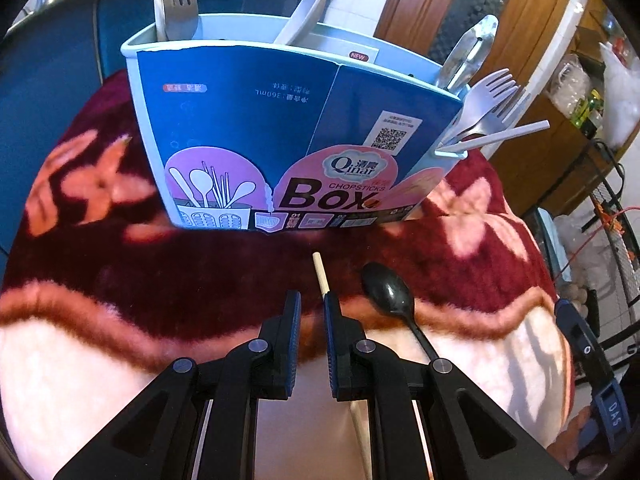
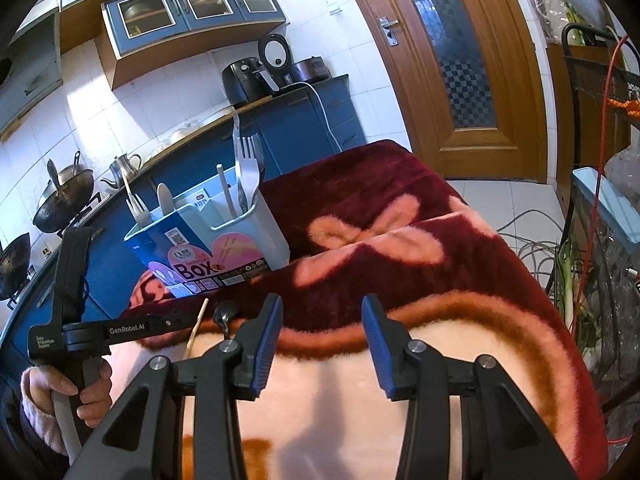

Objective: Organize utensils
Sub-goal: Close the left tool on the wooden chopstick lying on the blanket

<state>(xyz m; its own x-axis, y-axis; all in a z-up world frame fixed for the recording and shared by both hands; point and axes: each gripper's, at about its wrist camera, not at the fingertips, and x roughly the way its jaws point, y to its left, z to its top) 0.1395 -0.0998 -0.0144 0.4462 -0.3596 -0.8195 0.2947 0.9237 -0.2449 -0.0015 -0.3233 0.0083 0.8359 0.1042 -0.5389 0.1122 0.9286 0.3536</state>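
Observation:
A pale blue chopsticks box [image 1: 248,128] stands on the blanket, holding forks, spoons and a white chopstick; it also shows in the right wrist view [image 2: 208,240]. A wooden chopstick [image 1: 321,274] lies on the blanket in front of it, running under my left gripper's right finger. A black spoon [image 1: 390,294] lies just right of it. My left gripper [image 1: 312,304] hovers low over the chopstick, jaws slightly apart and empty. My right gripper [image 2: 322,312] is open and empty over the blanket, right of the chopstick [image 2: 197,326] and spoon [image 2: 225,314].
A red and pink floral blanket [image 2: 400,248] covers the table. Blue kitchen cabinets [image 2: 304,120] and a counter with appliances stand behind. A wooden door [image 2: 452,60] is at the back right. A wire rack [image 2: 600,240] with cables stands to the right.

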